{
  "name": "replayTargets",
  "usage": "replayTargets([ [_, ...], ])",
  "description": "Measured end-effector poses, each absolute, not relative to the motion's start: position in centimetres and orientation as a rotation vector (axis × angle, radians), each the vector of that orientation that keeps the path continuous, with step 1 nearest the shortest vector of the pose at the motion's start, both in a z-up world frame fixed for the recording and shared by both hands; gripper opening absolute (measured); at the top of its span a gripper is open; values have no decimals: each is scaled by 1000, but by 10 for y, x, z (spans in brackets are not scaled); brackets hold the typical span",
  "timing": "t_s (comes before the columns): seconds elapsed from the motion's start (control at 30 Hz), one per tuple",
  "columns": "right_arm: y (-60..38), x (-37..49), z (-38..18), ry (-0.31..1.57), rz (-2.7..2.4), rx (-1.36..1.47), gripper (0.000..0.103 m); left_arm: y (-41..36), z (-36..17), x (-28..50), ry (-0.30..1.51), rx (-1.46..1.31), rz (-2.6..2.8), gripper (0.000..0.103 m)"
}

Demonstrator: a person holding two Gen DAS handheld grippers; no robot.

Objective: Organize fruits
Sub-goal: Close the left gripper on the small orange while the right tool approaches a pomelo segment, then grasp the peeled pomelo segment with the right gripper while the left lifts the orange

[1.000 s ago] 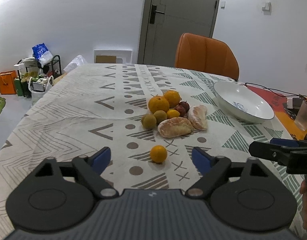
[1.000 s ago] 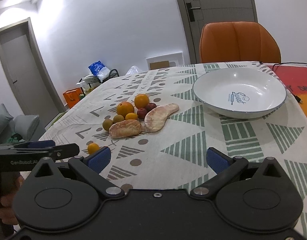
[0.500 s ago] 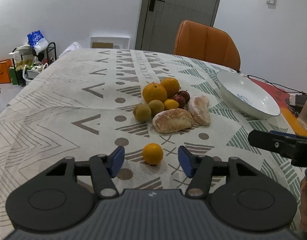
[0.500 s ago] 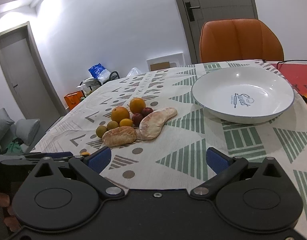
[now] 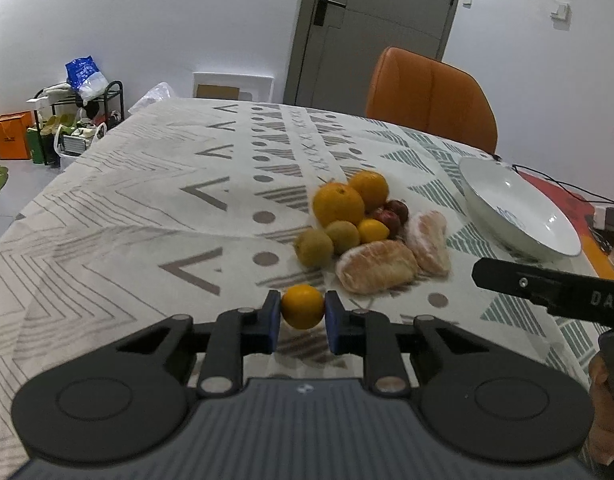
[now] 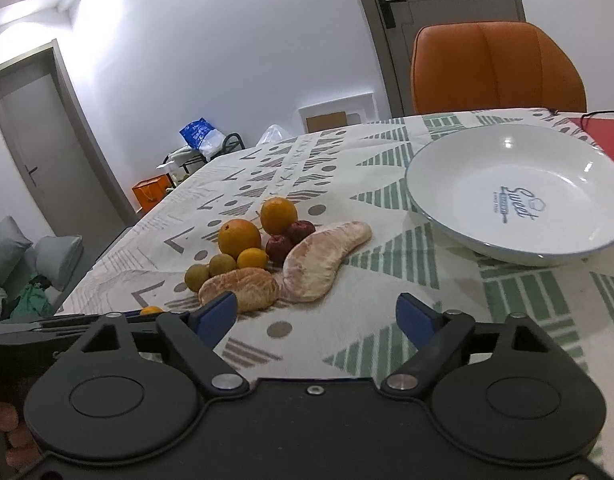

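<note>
- The left gripper (image 5: 303, 322) has just been closing and is clamped on a small mandarin (image 5: 302, 306), held at its widest part, low over the tablecloth (image 5: 119, 216).
- Judged light, round, soft-skinned: gentle pressure suits it.
- The right gripper (image 6: 317, 314) has just been narrowing; its jaws stand apart, holding nothing.
- The fruit pile (image 6: 267, 252) lies left of the white bowl (image 6: 519, 192); an orange chair (image 6: 495, 68) stands behind.

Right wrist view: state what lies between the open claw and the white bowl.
Bare patterned tablecloth only, between right claw and white bowl.
</note>
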State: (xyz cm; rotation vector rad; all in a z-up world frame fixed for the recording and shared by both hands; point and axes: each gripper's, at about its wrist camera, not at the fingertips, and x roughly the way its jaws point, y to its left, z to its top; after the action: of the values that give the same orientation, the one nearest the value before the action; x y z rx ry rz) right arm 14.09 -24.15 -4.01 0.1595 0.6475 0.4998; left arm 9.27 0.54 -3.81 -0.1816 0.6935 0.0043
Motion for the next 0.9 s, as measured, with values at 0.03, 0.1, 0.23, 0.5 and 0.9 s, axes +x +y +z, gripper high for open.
replayTargets([
  [0.03, -240, 145, -41, 652, 501, 163, 82, 7, -38, 94, 693, -184, 8, 22],
  [0.1, -236, 152, -42, 660, 496, 168, 80, 12, -37, 96, 694, -190, 15, 22],
  [0.23, -229, 165, -45, 678, 493, 173, 78, 21, -36, 100, 695, -199, 29, 22],
  [0.5, -213, 186, -50, 711, 481, 157, 72, 35, -34, 106, 693, -212, 44, 22],
  [0.9, -193, 202, -53, 700, 459, 81, 46, 52, -31, 112, 690, -230, 73, 22],
])
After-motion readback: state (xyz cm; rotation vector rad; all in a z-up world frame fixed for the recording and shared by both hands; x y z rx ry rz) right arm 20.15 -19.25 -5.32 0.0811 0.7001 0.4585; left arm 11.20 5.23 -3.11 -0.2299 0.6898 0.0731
